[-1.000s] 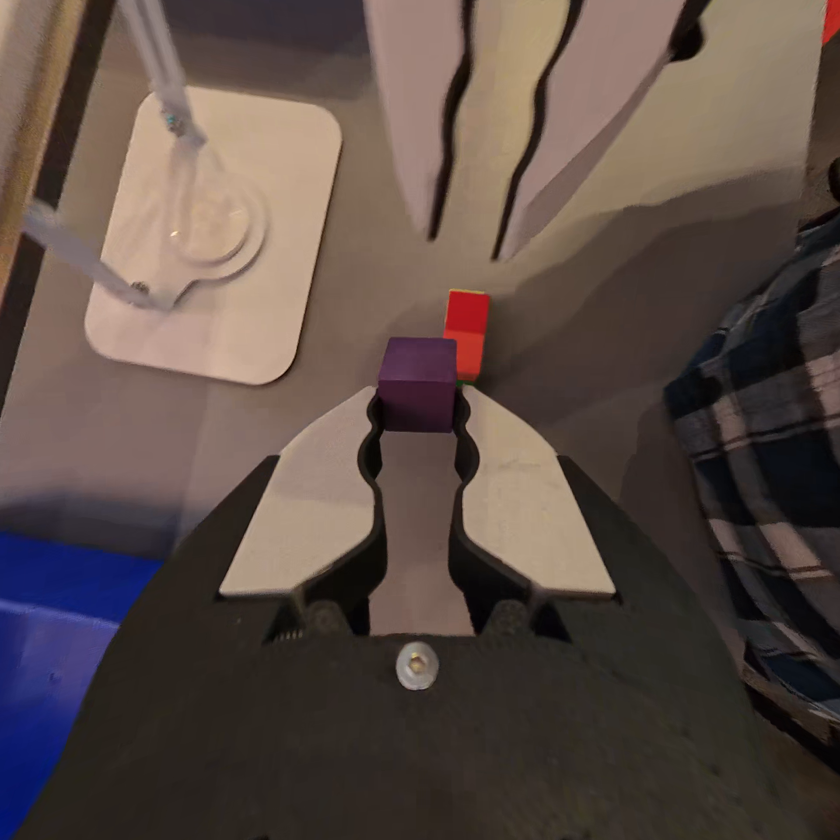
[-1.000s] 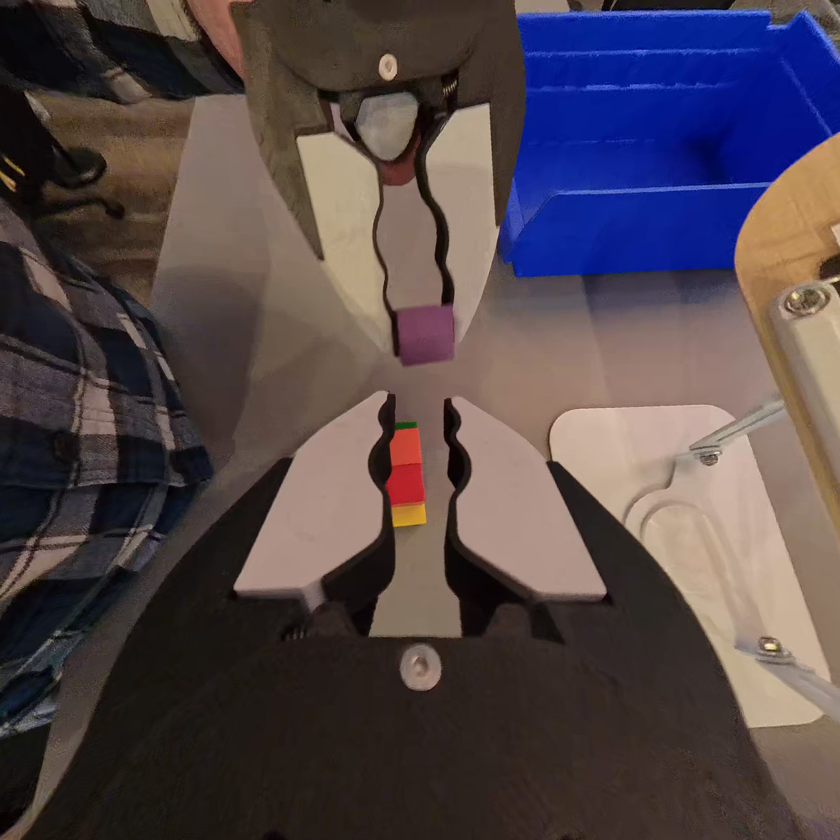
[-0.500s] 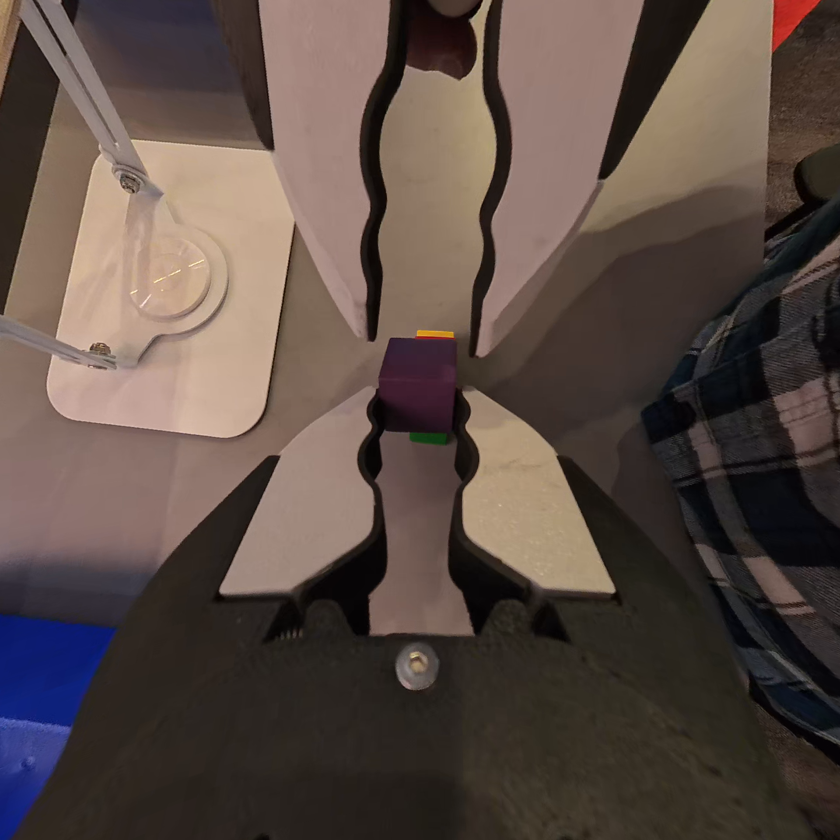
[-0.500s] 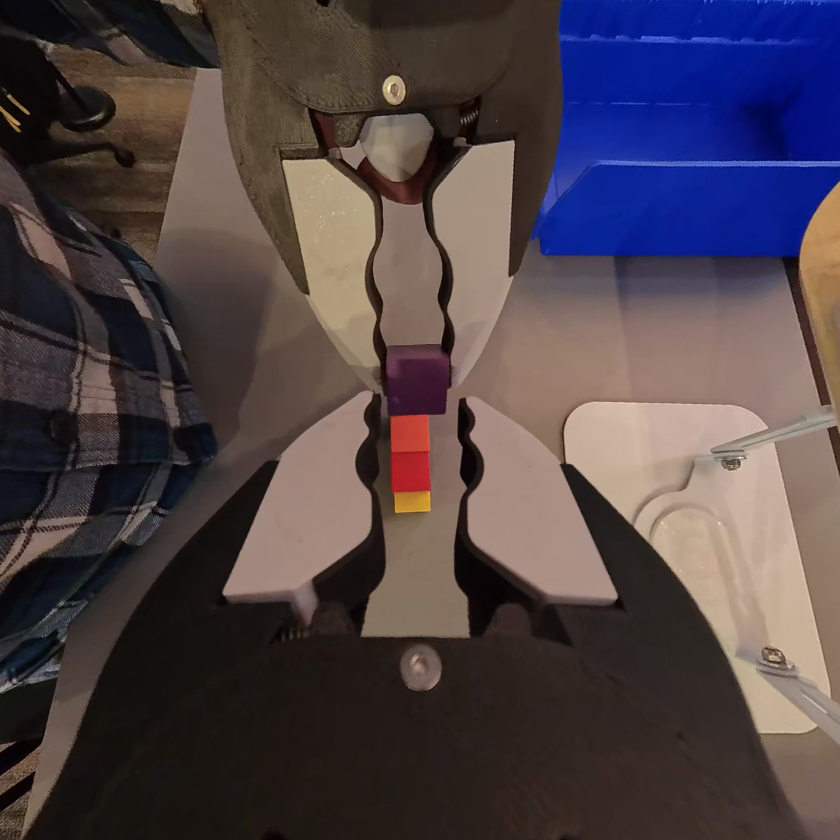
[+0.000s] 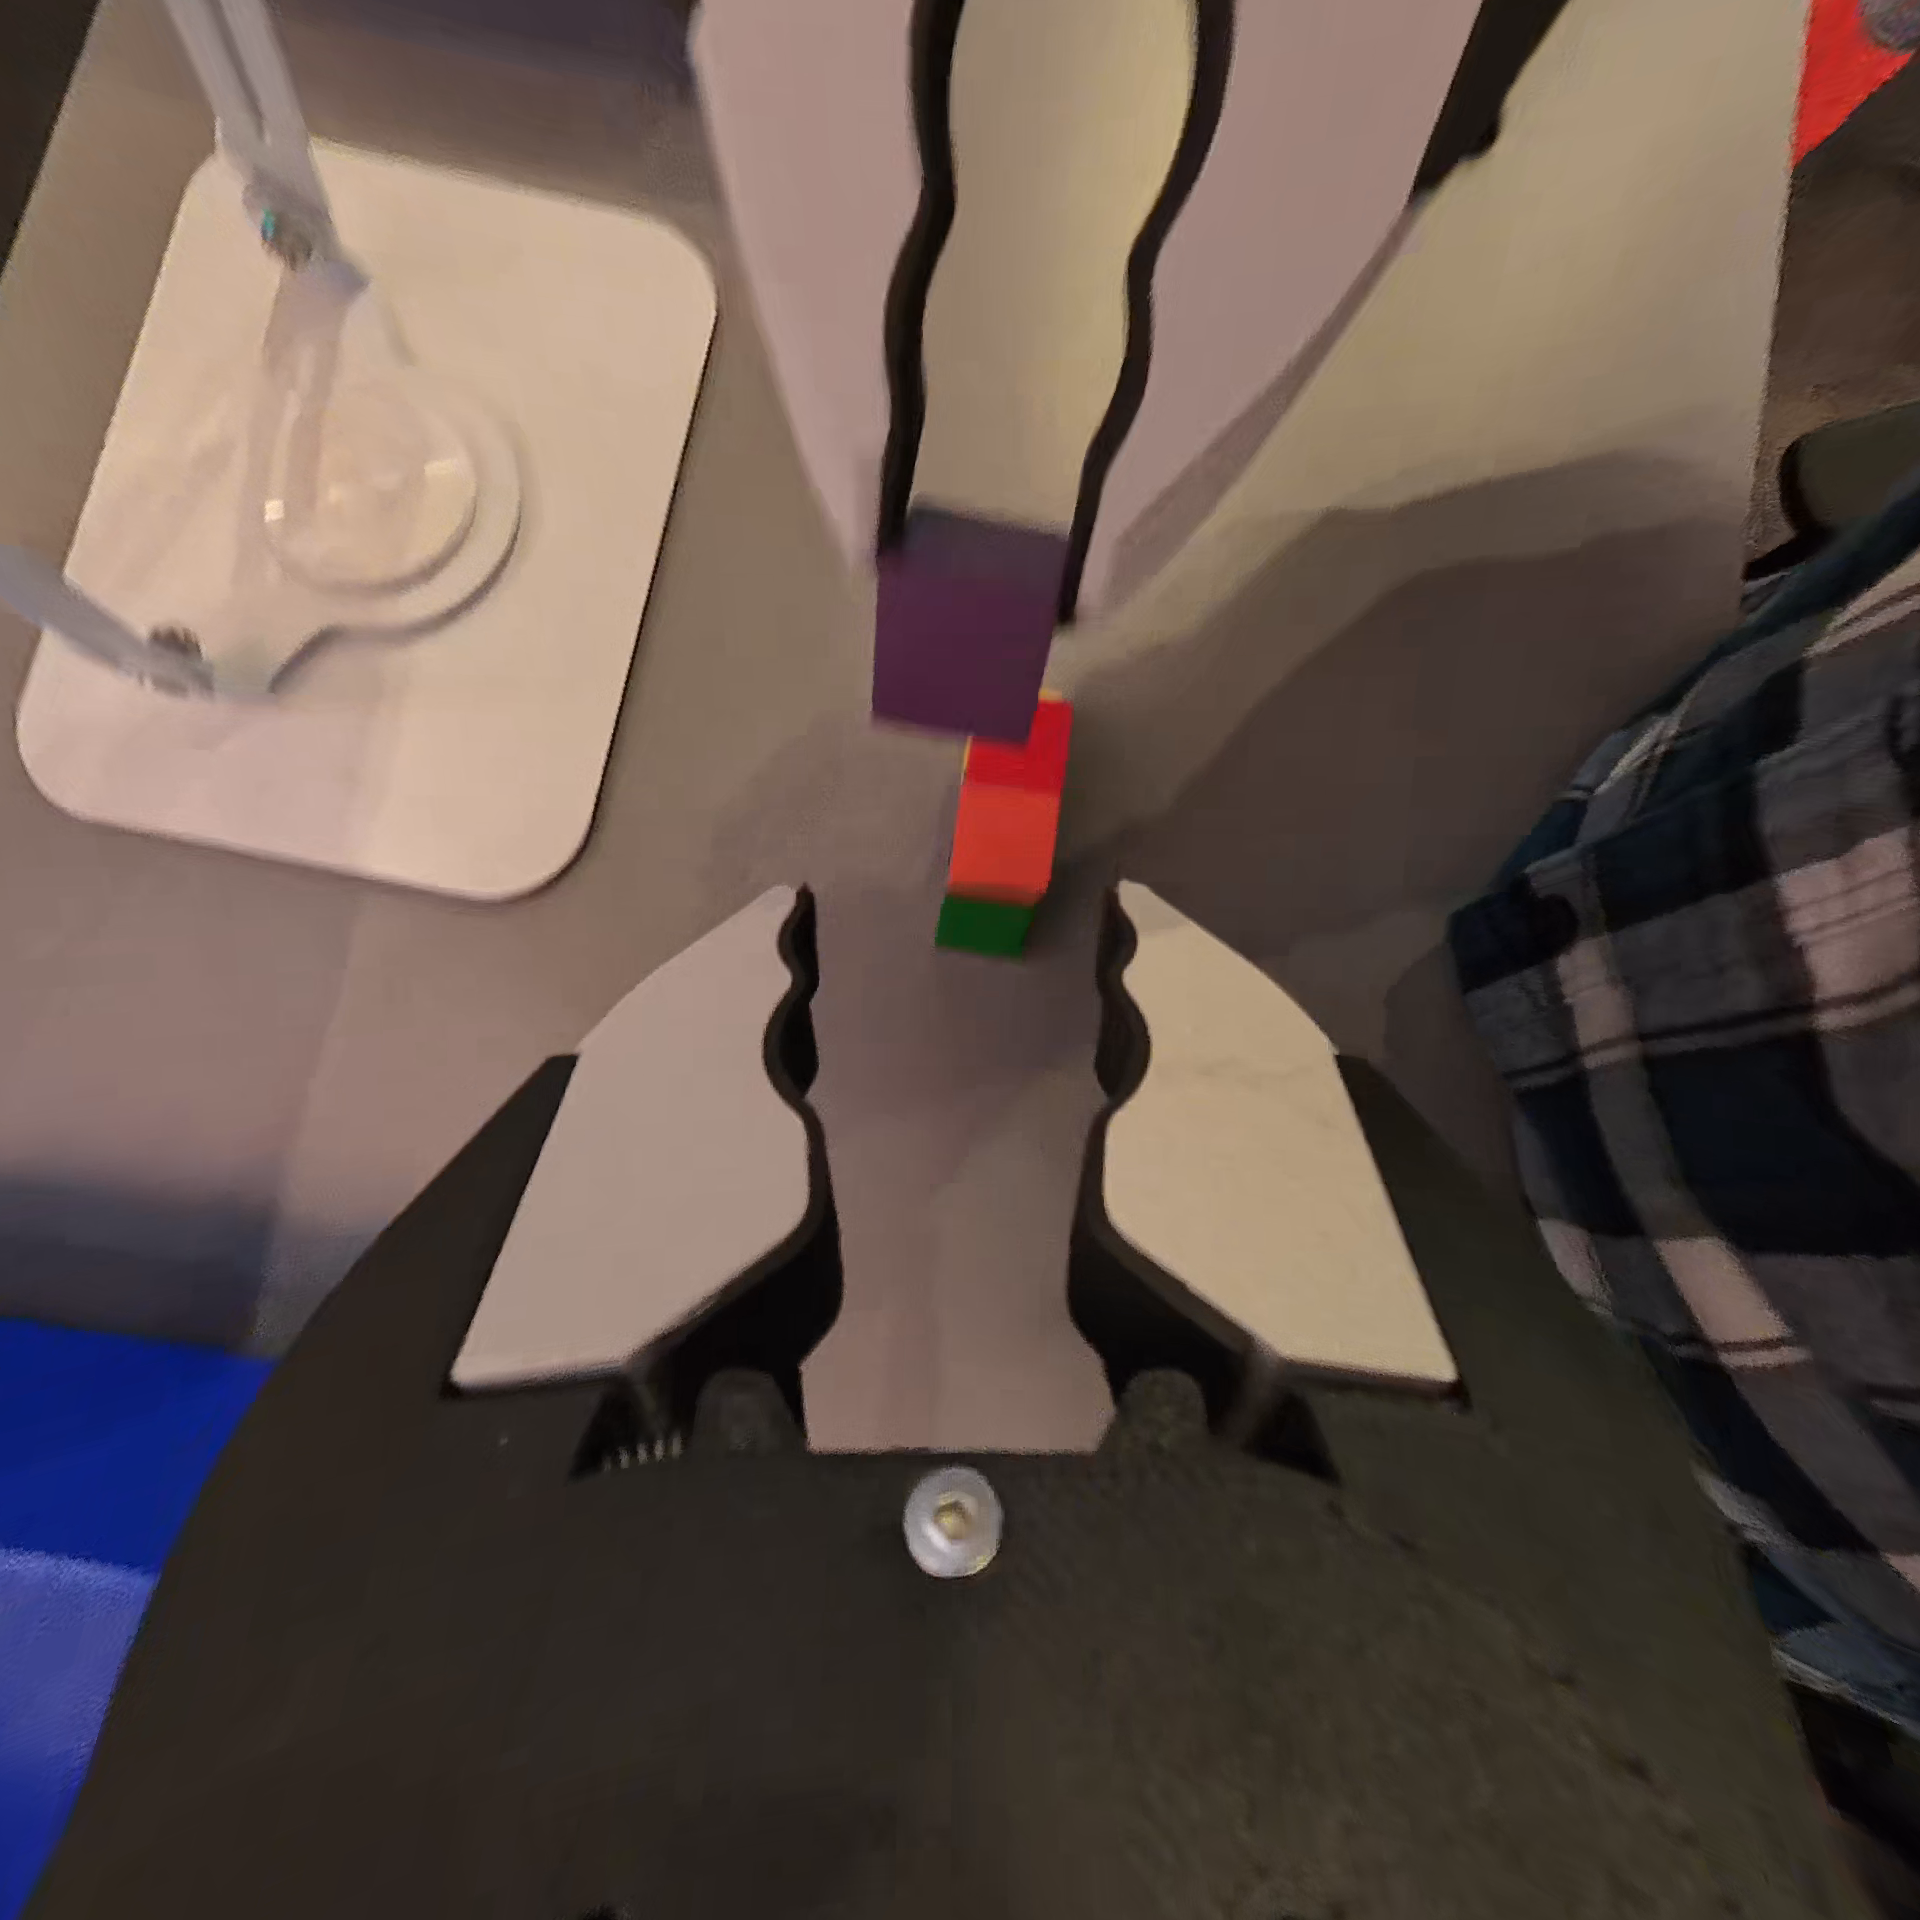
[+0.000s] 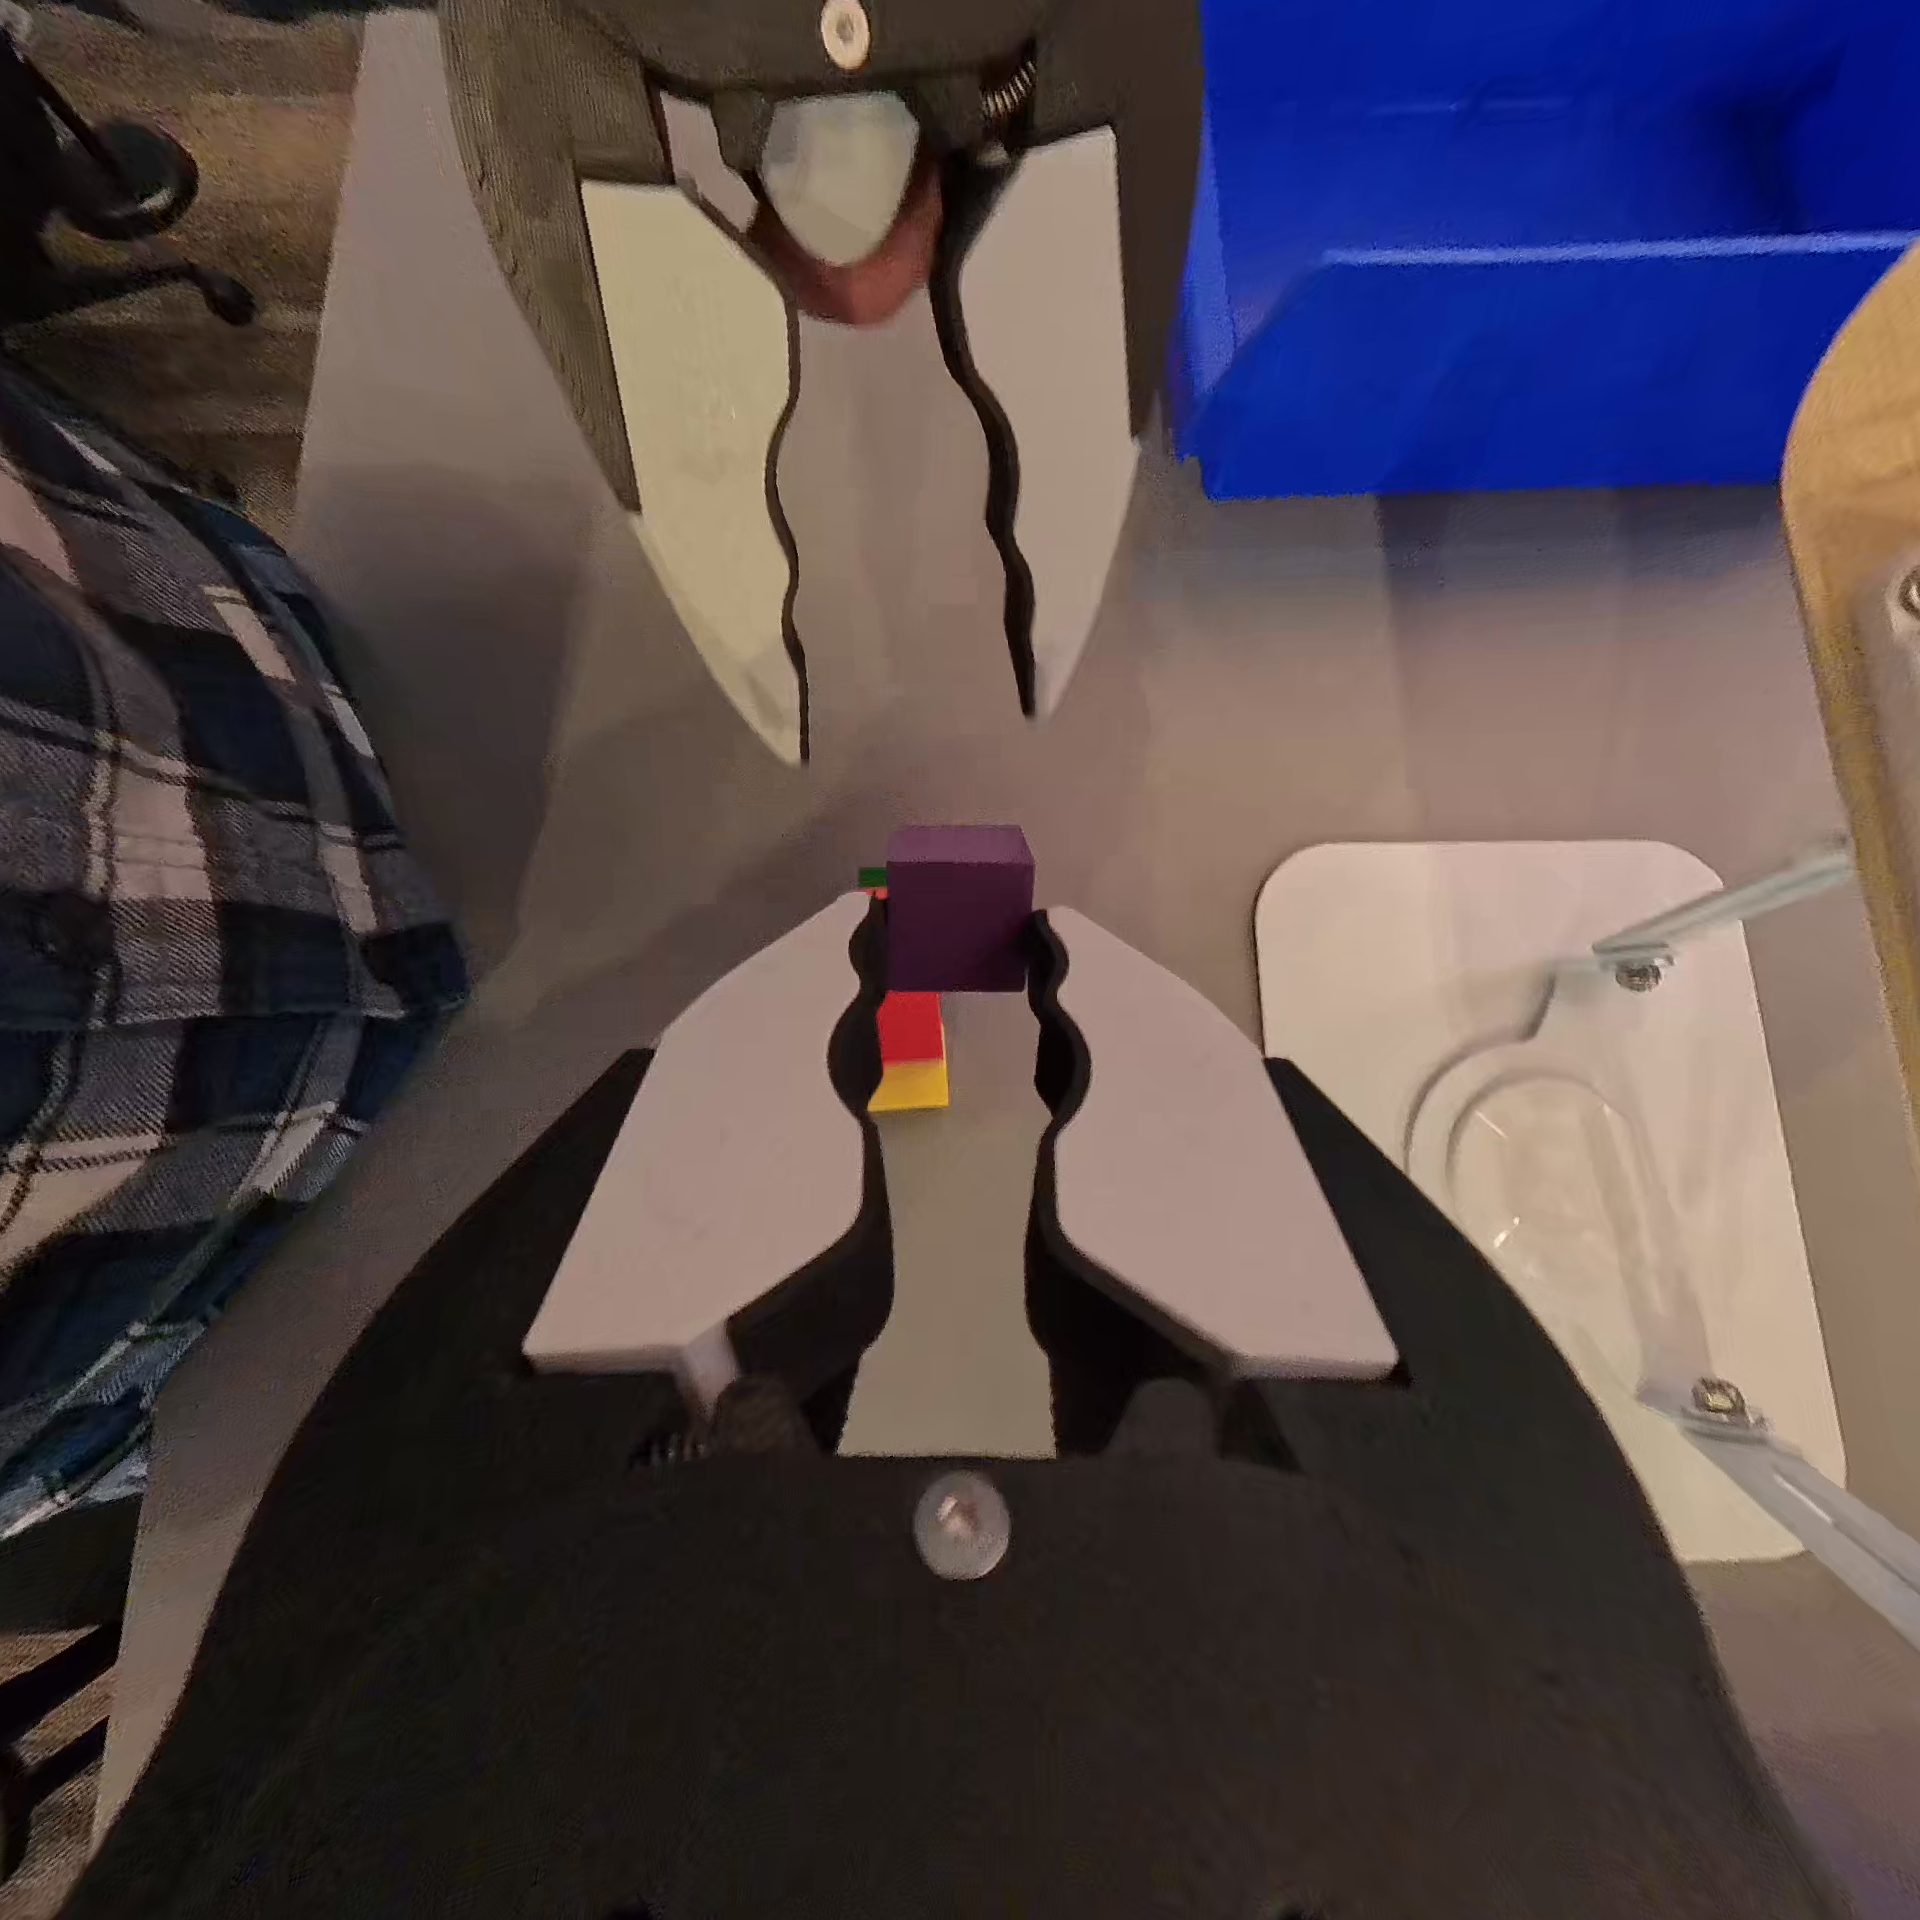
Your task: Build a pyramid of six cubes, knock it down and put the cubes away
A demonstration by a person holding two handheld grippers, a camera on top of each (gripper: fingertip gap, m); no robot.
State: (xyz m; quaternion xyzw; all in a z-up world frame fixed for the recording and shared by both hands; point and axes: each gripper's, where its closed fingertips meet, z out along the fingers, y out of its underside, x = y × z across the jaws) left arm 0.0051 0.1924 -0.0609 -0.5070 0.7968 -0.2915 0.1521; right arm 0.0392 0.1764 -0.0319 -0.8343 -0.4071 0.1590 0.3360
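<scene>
Table [image 6: 1299, 665], grey and blurred in the left wrist view, bears a blue bin [image 6: 1558, 343] cut off at the frame edge, its inside mostly out of sight. A plaid sleeve [image 6: 187, 831] flanks the cube row. Right gripper [image 6: 956, 925] clamps the purple cube [image 6: 958, 909] above the row: yellow cube [image 6: 912, 1089], red cube [image 6: 910, 1027], orange cube [image 5: 1006, 840], green cube [image 5: 985, 925]. Beyond that row, left gripper [image 5: 956, 914] stands released.

Grey tabletop [image 6: 1299, 675] — dim warm light, wood-look floor [image 6: 270, 156]
</scene>
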